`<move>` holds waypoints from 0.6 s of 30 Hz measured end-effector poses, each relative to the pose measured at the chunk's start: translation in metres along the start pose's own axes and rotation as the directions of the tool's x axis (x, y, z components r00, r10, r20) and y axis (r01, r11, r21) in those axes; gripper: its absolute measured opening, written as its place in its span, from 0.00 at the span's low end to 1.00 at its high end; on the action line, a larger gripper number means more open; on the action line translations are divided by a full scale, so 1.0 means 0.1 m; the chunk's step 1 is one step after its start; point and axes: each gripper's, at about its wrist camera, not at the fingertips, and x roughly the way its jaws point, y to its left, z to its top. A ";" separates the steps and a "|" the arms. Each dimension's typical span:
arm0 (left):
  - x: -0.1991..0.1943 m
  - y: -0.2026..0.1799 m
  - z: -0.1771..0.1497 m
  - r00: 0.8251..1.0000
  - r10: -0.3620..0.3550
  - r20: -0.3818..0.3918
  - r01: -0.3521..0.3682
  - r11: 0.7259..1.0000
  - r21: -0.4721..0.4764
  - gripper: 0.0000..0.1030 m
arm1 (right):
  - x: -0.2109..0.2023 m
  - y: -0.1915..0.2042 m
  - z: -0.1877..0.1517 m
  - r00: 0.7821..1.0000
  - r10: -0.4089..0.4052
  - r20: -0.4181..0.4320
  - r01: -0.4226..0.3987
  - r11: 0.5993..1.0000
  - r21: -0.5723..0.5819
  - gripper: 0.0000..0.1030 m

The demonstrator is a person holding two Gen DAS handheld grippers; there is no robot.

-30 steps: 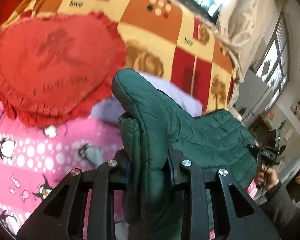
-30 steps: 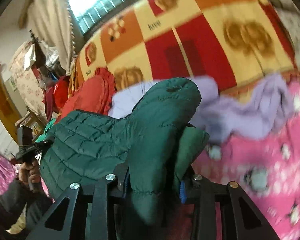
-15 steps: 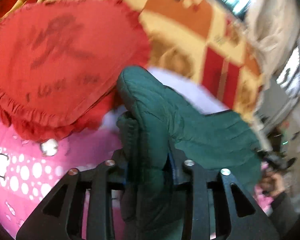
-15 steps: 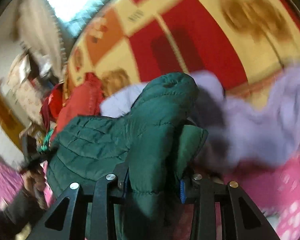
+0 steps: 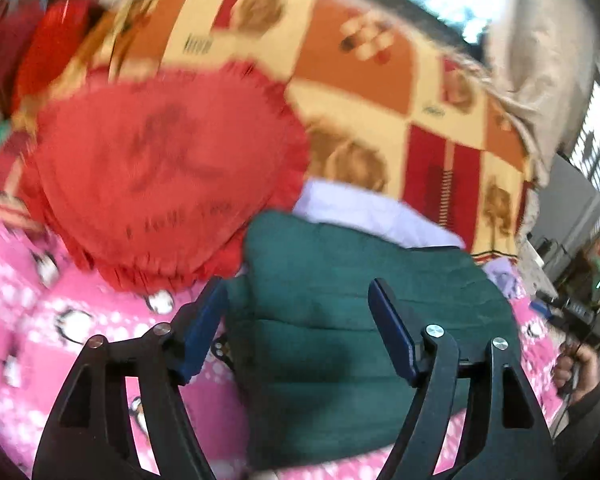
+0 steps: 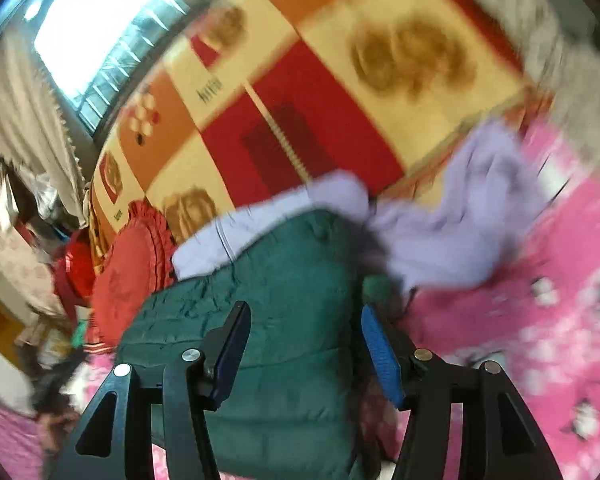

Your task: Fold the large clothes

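A dark green quilted jacket (image 5: 340, 320) lies on the pink penguin-print bedspread (image 5: 60, 340), its edge resting near a lilac garment (image 5: 364, 212). My left gripper (image 5: 296, 304) is open above the jacket, holding nothing. In the right wrist view the same jacket (image 6: 284, 320) lies folded over under my right gripper (image 6: 304, 320), which is open and empty. The lilac garment (image 6: 460, 224) spreads behind and to the right of the jacket.
A red heart-shaped frilled cushion (image 5: 160, 176) lies left of the jacket, also in the right wrist view (image 6: 128, 272). A red, orange and cream patterned blanket (image 5: 380, 80) covers the back. A window (image 6: 100, 32) and curtains stand behind. A person's hand (image 5: 576, 368) is at far right.
Both grippers have opened and let go of the green jacket, which has dropped onto the bed. Both cameras have shifted and the views are blurred.
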 end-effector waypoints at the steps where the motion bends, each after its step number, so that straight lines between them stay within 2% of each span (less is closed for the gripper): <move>1: -0.20 -0.20 -0.04 1.000 0.016 0.018 -0.016 0.999 0.046 0.85 | -0.22 0.15 -0.05 0.998 -0.024 0.051 0.025 0.999 -0.021 0.55; 3: -0.51 -0.56 -0.15 0.999 0.037 0.035 -0.042 0.990 0.132 0.87 | -0.56 0.40 -0.18 0.992 -0.019 0.123 0.025 0.998 -0.050 0.68; 4: -0.61 -0.68 -0.21 0.998 0.054 0.040 -0.059 0.985 0.162 0.87 | -0.78 0.55 -0.31 0.987 -0.029 0.155 0.039 0.997 -0.062 0.78; 6: -0.87 -1.06 -0.43 0.986 0.143 0.082 -0.159 0.958 0.241 0.87 | -1.09 0.77 -0.57 0.982 0.012 0.190 0.004 0.996 -0.084 0.81; 8: -1.02 -1.27 -0.65 0.974 0.207 0.095 -0.225 0.938 0.262 0.87 | -1.34 0.95 -0.87 0.981 0.062 0.186 -0.040 0.992 -0.116 0.81; 9: -1.07 -1.34 -0.75 0.975 0.210 0.080 -0.224 0.938 0.264 0.87 | -1.42 1.01 -0.98 0.982 0.066 0.175 -0.043 0.991 -0.130 0.81; 10: -1.10 -1.40 -0.89 0.985 0.165 0.042 -0.170 0.954 0.249 0.87 | -1.51 1.10 -1.12 0.985 0.064 0.160 -0.039 0.987 -0.155 0.81; 12: -1.11 -1.49 -1.03 0.992 0.123 -0.023 -0.114 0.964 0.242 0.87 | -1.58 1.25 -1.34 0.993 0.037 0.111 -0.014 0.979 -0.205 0.81; 14: -1.15 -1.60 -1.19 0.988 0.142 -0.054 -0.126 0.965 0.230 0.87 | -1.65 1.36 -1.54 0.997 -0.023 0.079 0.043 0.966 -0.253 0.81; 16: -1.18 -1.69 -1.29 0.979 0.187 -0.077 -0.165 0.959 0.230 0.87 | -1.72 1.46 -1.72 0.997 -0.058 0.049 0.070 0.950 -0.303 0.81; 18: -1.24 -1.77 -1.38 0.975 0.199 -0.099 -0.175 0.961 0.214 0.87 | -1.81 1.52 -1.85 0.996 -0.084 0.043 0.094 0.941 -0.324 0.81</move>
